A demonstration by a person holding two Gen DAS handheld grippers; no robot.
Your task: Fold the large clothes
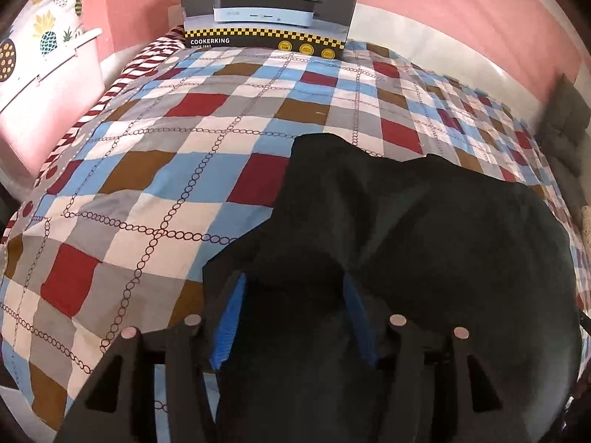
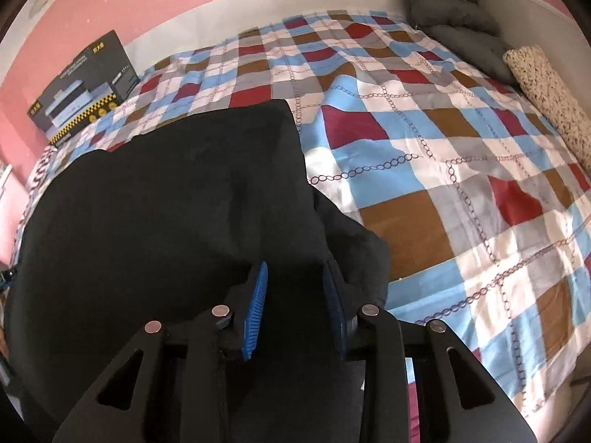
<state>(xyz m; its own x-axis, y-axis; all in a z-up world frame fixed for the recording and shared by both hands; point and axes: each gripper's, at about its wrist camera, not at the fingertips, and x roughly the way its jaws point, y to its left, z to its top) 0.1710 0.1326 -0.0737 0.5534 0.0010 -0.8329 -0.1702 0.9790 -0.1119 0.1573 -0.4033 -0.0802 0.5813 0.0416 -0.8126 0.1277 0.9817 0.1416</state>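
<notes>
A large black garment (image 1: 424, 221) lies spread on a bed with a checked cover (image 1: 147, 184). In the left wrist view it fills the lower right. My left gripper (image 1: 294, 280) stands over its near left part, blue pads (image 1: 229, 317) wide apart and open, with black cloth lying in the gap. In the right wrist view the garment (image 2: 166, 184) covers the lower left, its right edge bunched. My right gripper (image 2: 295, 269) has its pads closer together, shut on a fold of that edge; cloth drapes over the right fingertip.
A cooking-pot box (image 1: 269, 7) stands against the pink wall at the bed's far end, also seen as the box (image 2: 81, 85). A grey quilted cushion (image 2: 450, 18) and a speckled roll (image 2: 546, 96) lie along the right side. The checked cover (image 2: 443, 184) stretches right of the garment.
</notes>
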